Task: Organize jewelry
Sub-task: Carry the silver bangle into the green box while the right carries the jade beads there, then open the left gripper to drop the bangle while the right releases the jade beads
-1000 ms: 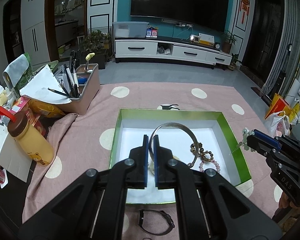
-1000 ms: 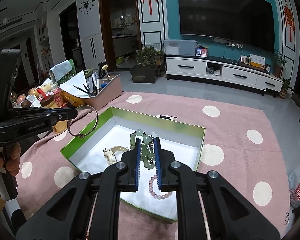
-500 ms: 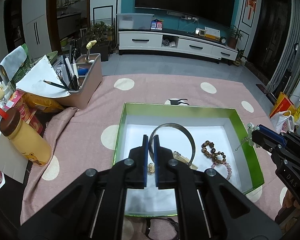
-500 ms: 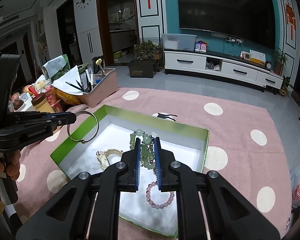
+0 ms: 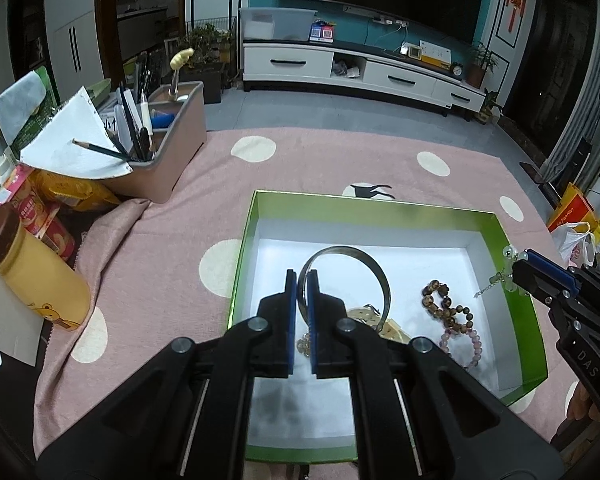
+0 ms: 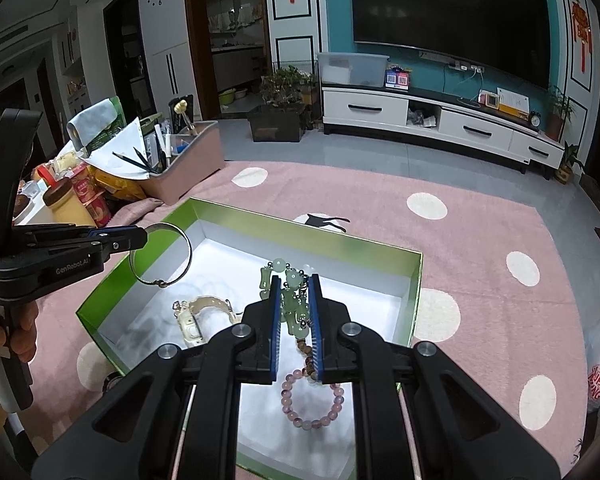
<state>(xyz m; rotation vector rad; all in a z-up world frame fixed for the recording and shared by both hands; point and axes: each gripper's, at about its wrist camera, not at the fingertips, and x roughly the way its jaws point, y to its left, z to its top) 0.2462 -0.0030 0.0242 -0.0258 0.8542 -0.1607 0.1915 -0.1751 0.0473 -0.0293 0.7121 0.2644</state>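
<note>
A silver bangle [image 5: 350, 276] is held upright over the green, white-floored box [image 5: 380, 210]. A jade bracelet [image 6: 290, 300] is held above its right side. Brown beads [image 5: 444, 304], pink beads [image 6: 312, 404] and a cream watch [image 6: 198, 316] lie inside.

The left tool [image 5: 301, 300] pinches a silver bangle [image 5: 350, 276] above the green box [image 5: 516, 312].

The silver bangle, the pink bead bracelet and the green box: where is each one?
silver bangle [image 6: 188, 248], right wrist view, on its right rim.
pink bead bracelet [image 6: 300, 420], right wrist view, on its lower beads.
green box [image 5: 364, 210], left wrist view, on its far wall.
</note>
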